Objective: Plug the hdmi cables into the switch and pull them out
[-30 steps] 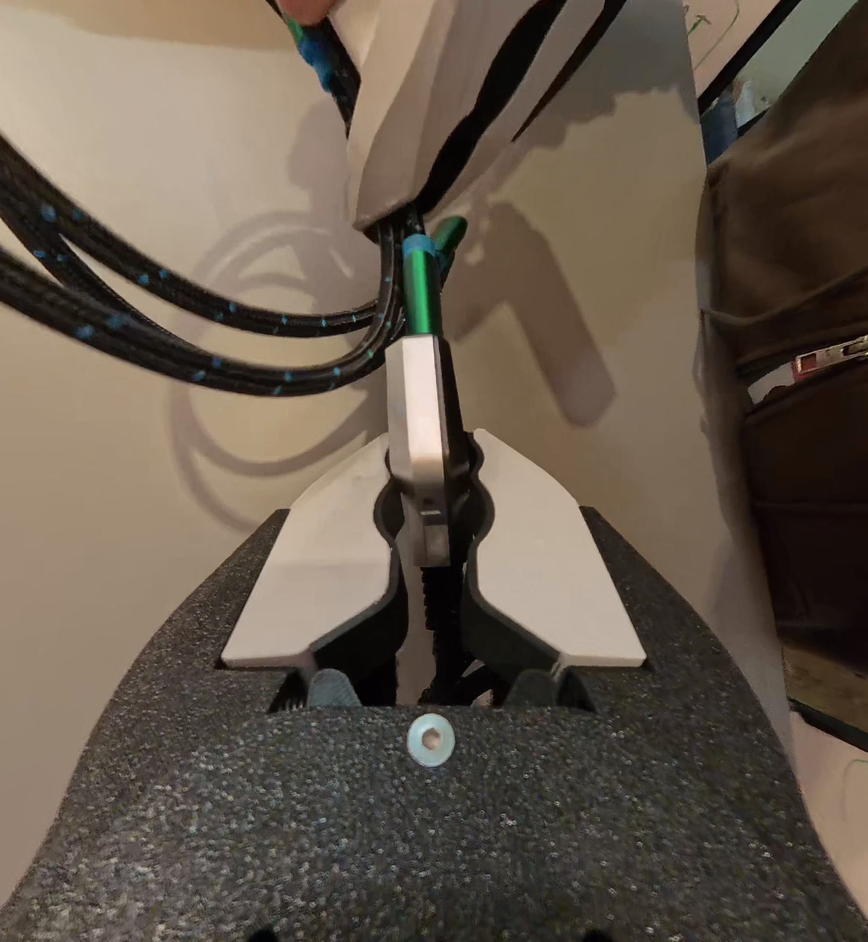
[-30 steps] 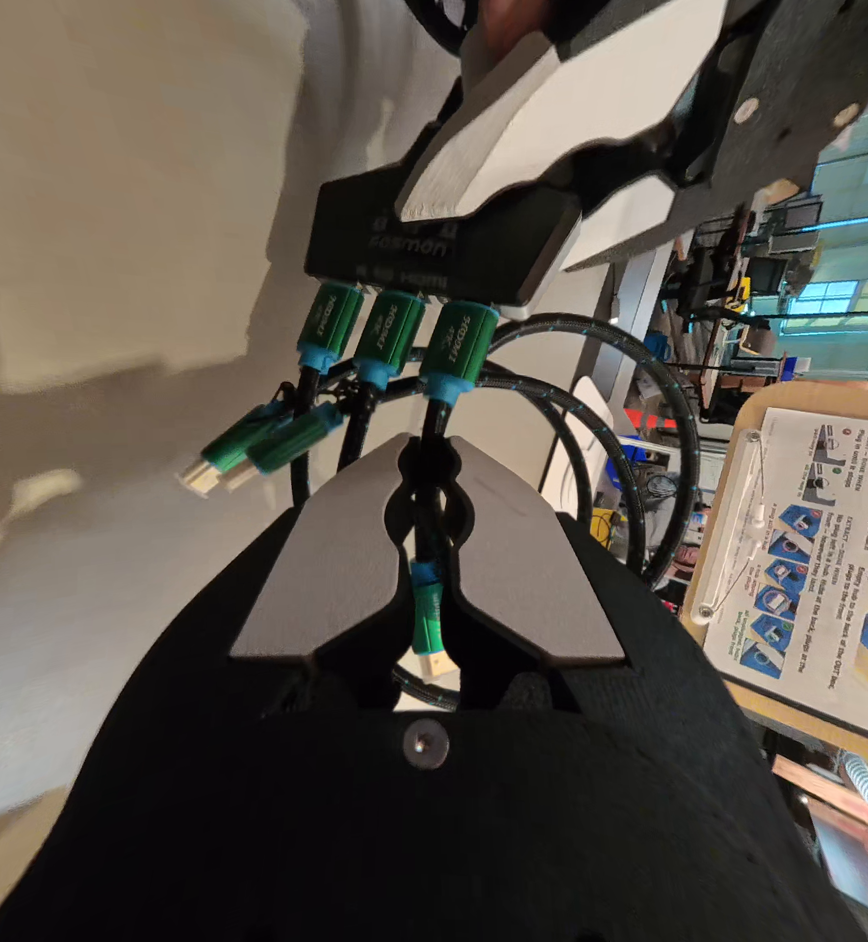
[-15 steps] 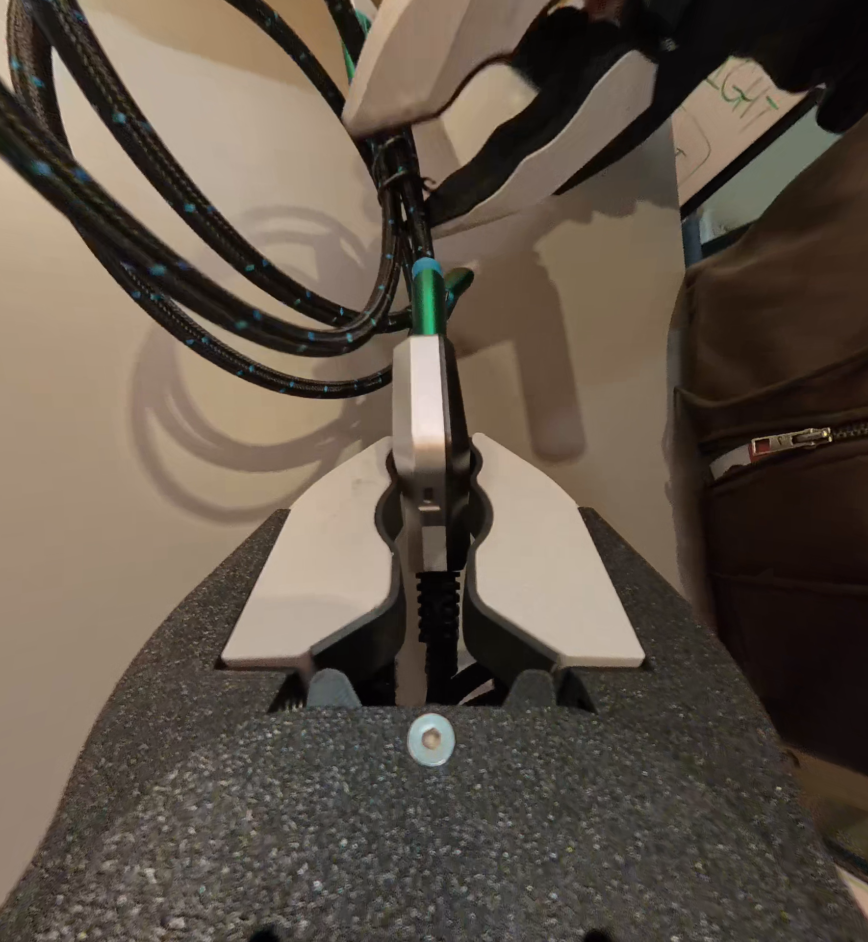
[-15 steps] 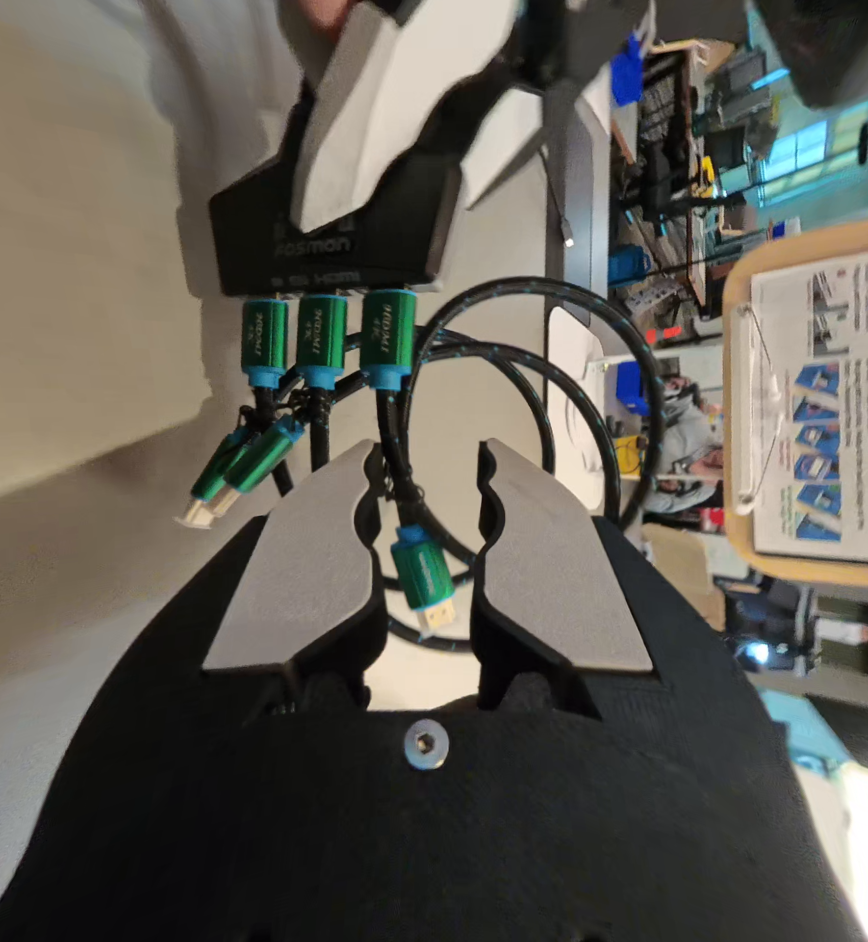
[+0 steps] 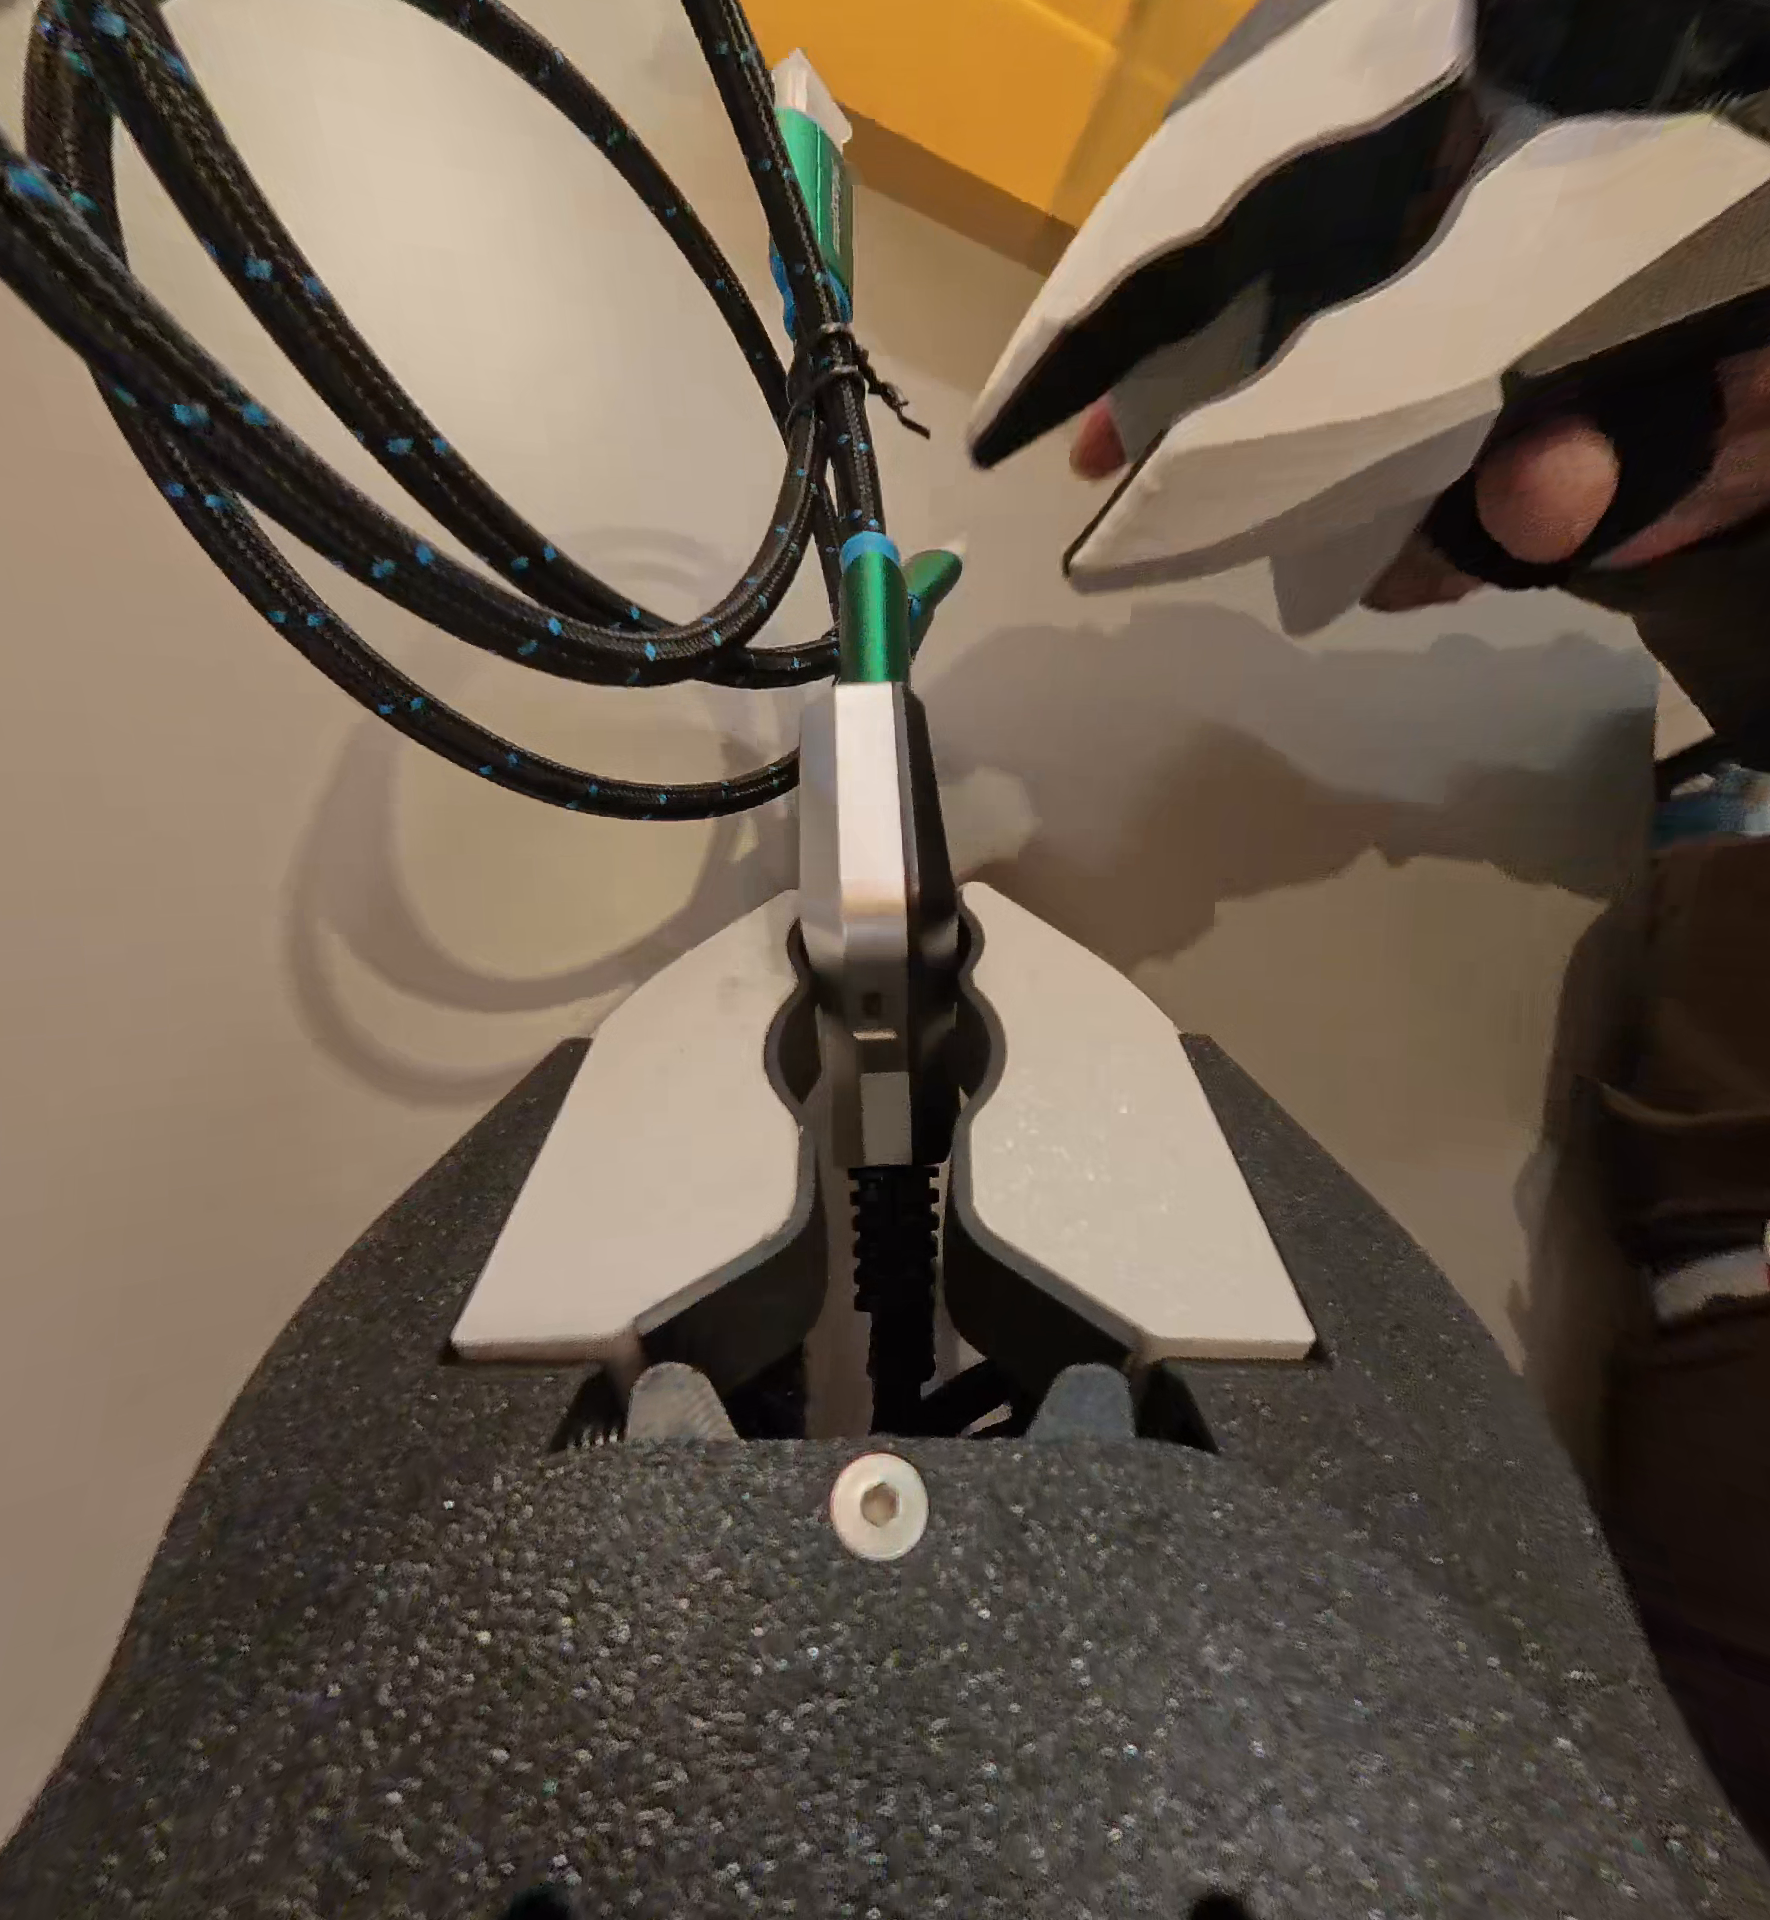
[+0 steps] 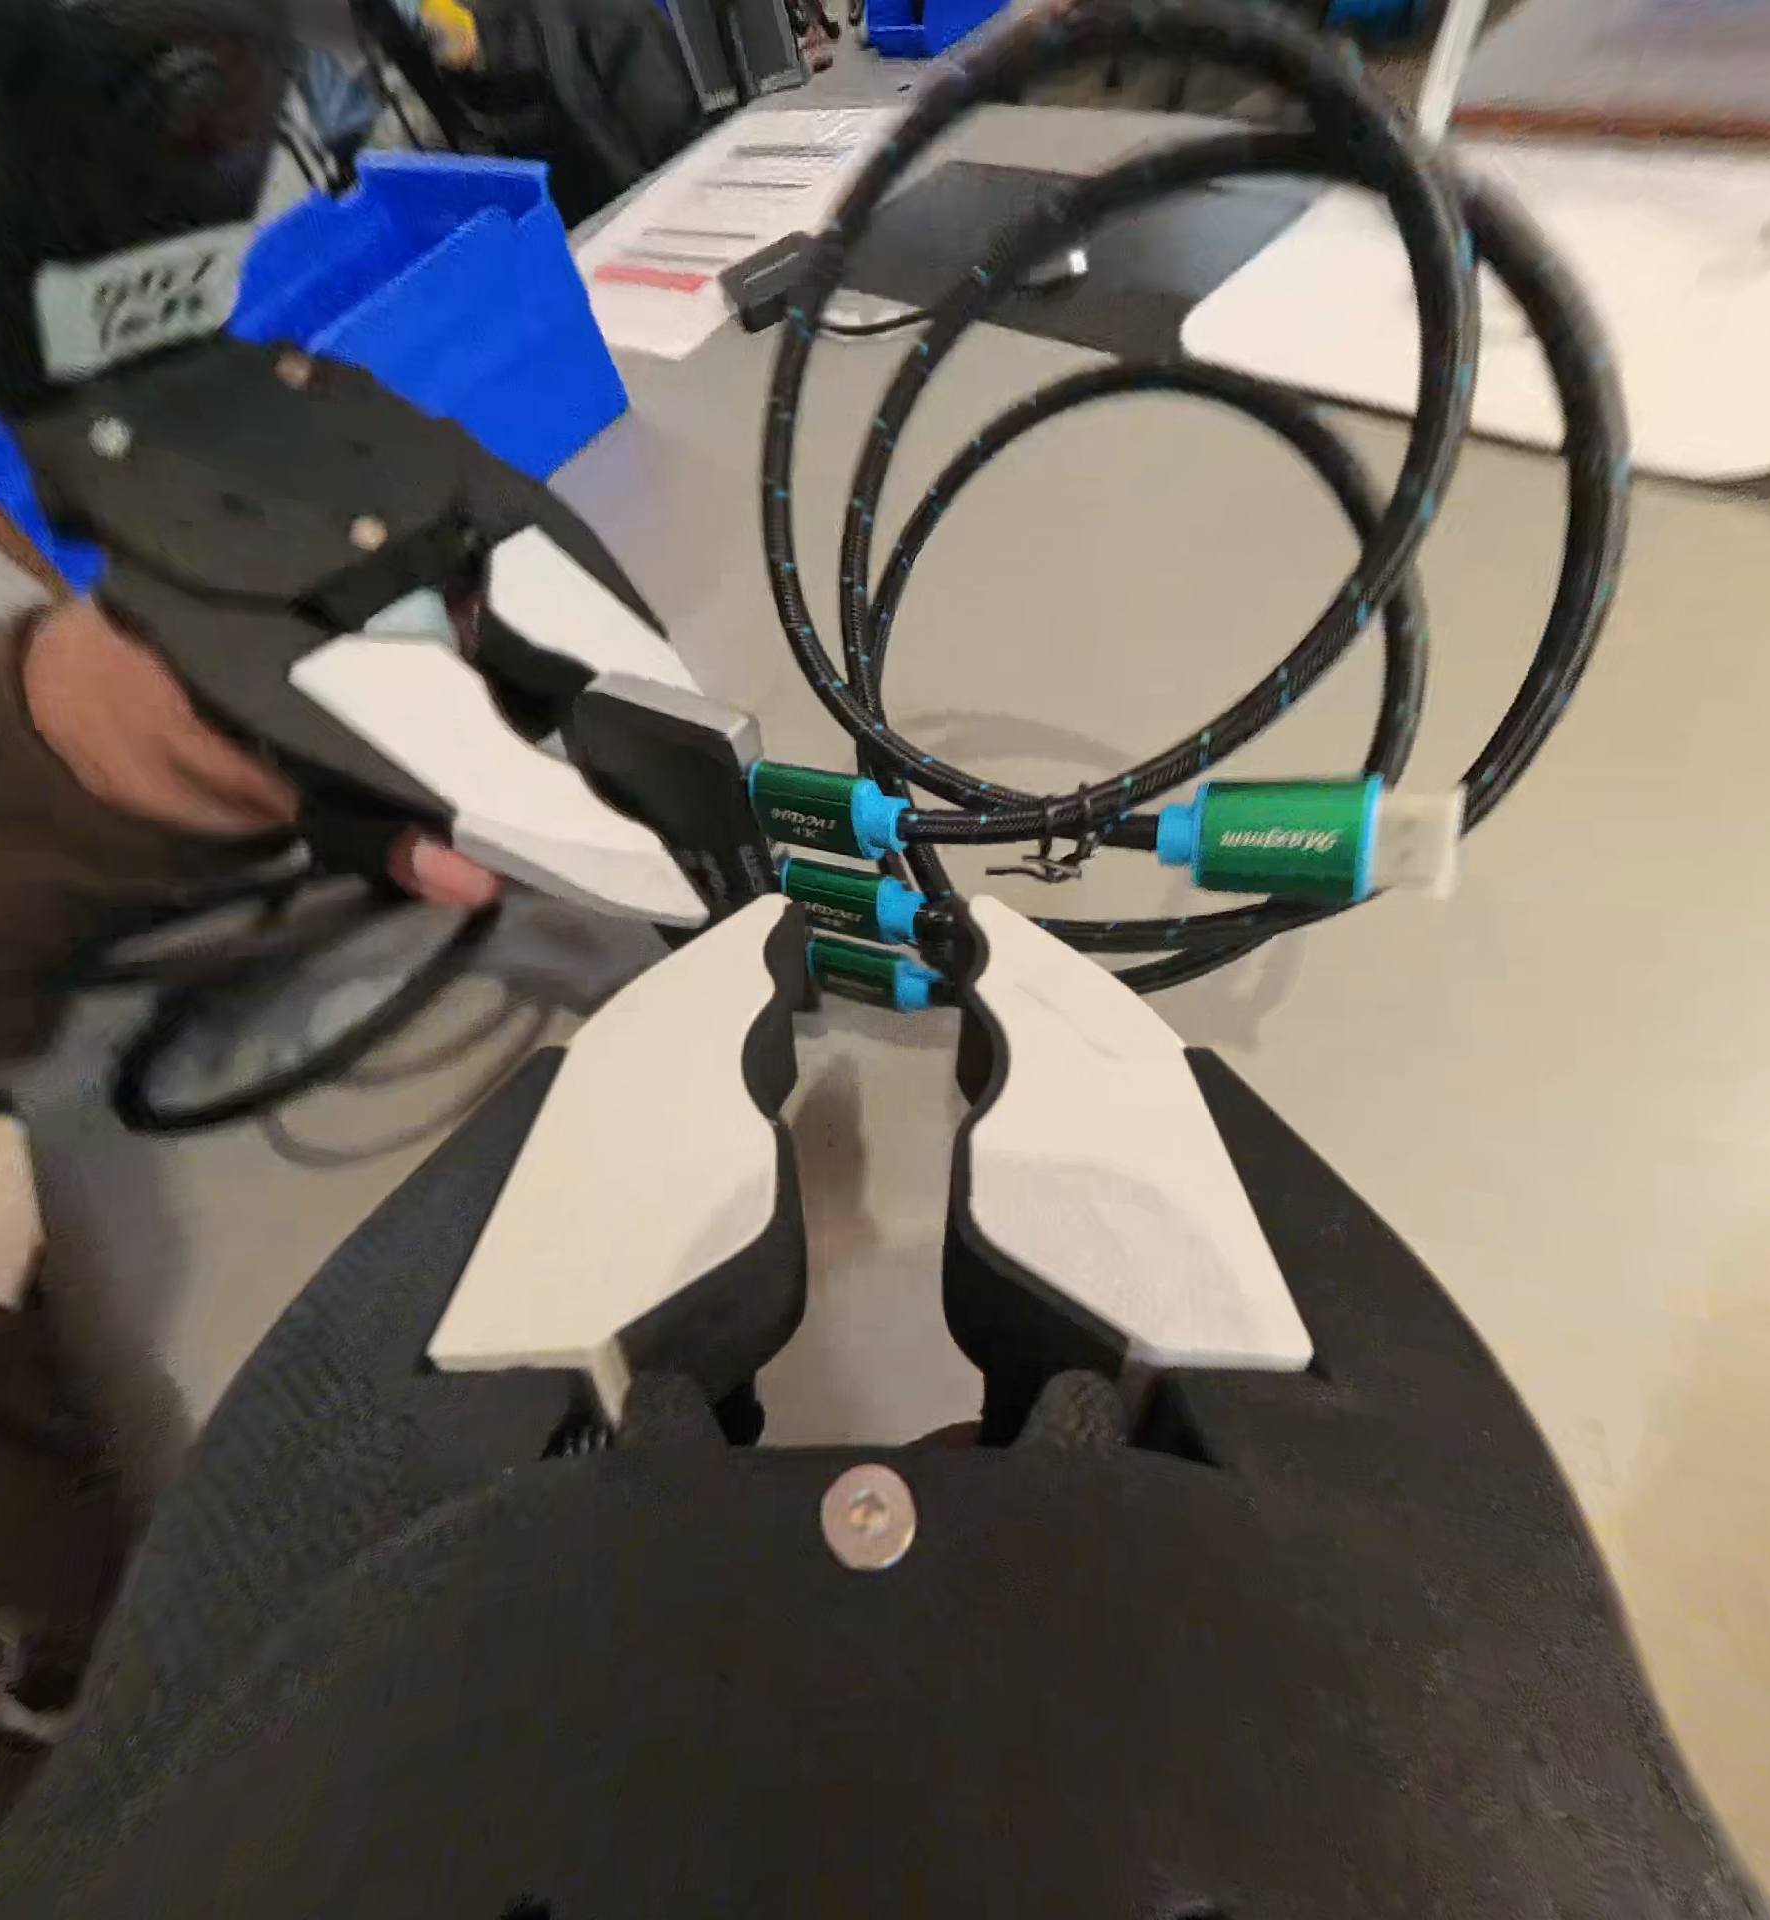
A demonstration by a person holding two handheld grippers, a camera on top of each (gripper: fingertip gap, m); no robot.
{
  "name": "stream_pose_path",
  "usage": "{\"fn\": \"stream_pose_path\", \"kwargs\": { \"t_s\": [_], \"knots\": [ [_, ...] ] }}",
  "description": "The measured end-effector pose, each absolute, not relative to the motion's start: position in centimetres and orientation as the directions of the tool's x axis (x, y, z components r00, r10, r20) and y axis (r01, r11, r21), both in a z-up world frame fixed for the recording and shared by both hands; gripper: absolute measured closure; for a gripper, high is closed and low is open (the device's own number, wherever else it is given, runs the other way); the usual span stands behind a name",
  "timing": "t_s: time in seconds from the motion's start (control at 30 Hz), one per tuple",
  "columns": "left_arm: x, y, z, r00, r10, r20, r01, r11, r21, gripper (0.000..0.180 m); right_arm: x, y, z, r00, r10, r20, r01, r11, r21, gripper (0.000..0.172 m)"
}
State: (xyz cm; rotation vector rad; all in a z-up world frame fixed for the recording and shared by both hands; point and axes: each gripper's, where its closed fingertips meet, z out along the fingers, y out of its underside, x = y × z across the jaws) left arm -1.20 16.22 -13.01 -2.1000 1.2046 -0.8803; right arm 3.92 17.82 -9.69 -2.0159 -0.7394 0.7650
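Left hand-held gripper point(image 5: 881, 925) is clamped on the thin edge of a small switch box point(image 5: 865, 821), silver on one face and black on the other, both fingers point(image 5: 673, 1091) pressing its sides. The box stands edge-on here, so its ports cannot be seen from this side; a ribbed black cable boot point(image 5: 893, 1226) runs back between the fingers and is lost in the gripper's throat.

From the right wrist view the same box point(image 6: 668, 774) is blurred, half covered by the left gripper's white fingers point(image 6: 507, 769). Three green plugs point(image 6: 808, 816) with blue collars sit in its edge, the lowest one partly hidden behind the right gripper's fingertips.

Right hand-held gripper point(image 6: 876, 925) stands narrowly open, nothing gripped, bare worktop point(image 6: 1483, 1143) showing between its fingers. Its tips are just in front of the lower plugs; whether they touch is hard to say.

Black braided cables point(image 6: 1380, 468) with blue flecks loop up and are cut off at the frame top. One free green plug point(image 6: 1286, 836) with a pale metal tip hangs out to the right, smeared by motion. A thin tie point(image 6: 1057, 842) binds the cables near it.

In the left view the right gripper point(image 5: 1099, 457) is cropped at the top corner, a gloved hand point(image 5: 1587, 488) on it. A blue bin point(image 6: 424, 301) and papers behind are out of focus.
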Motion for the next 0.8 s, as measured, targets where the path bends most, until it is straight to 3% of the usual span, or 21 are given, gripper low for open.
{"fn": "stream_pose_path", "kwargs": {
  "t_s": [0.13,0.53,0.67,0.8],
  "knots": [
    [-0.6,16.0,-12.8,0.413,-0.890,0.192,-0.491,-0.395,-0.777,0.159,2.2,17.8,-9.8,0.600,0.659,-0.453,0.040,-0.591,-0.806,0.139],
    [0.2,15.6,-13.4,0.445,-0.895,0.024,-0.475,-0.259,-0.841,0.159,1.2,17.7,-9.7,0.472,0.515,-0.715,-0.255,-0.697,-0.671,0.134],
    [0.1,15.3,-14.0,0.412,-0.907,0.085,-0.483,-0.297,-0.824,0.159,1.5,17.4,-10.9,0.501,0.558,-0.661,-0.191,-0.674,-0.714,0.142],
    [-0.2,15.5,-14.4,0.392,-0.920,-0.001,-0.563,-0.239,-0.791,0.159,2.2,17.2,-11.9,0.582,0.682,-0.442,-0.006,-0.540,-0.842,0.146]
  ]
}}
